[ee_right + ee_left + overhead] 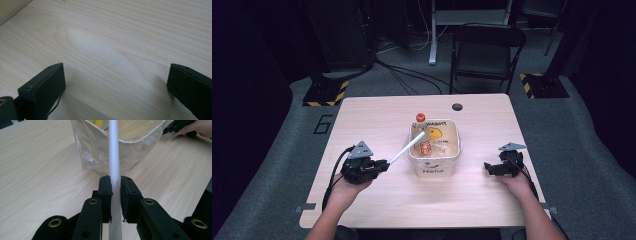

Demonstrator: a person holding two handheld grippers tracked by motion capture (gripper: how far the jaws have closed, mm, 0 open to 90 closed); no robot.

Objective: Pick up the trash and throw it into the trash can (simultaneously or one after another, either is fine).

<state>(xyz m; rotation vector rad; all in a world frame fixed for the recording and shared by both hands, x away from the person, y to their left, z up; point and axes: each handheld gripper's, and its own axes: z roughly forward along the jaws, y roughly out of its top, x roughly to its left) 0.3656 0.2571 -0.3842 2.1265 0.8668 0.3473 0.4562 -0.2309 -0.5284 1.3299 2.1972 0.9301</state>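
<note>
White rod (pixel 114 157), clenched in the left tongs (pixel 115 195), slants forward into the tub (pixel 434 165); right tongs (pixel 115 85) released, farther off.

One white rod (pixel 407 146), one plastic-lined tub (pixel 435 165), one red-capped bottle (pixel 420 118), two tongs.

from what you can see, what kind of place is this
Probably a lab or recording room: a lone wooden table on grey carpet, hazard-striped stand bases, loose cables and a folding chair behind.
</note>
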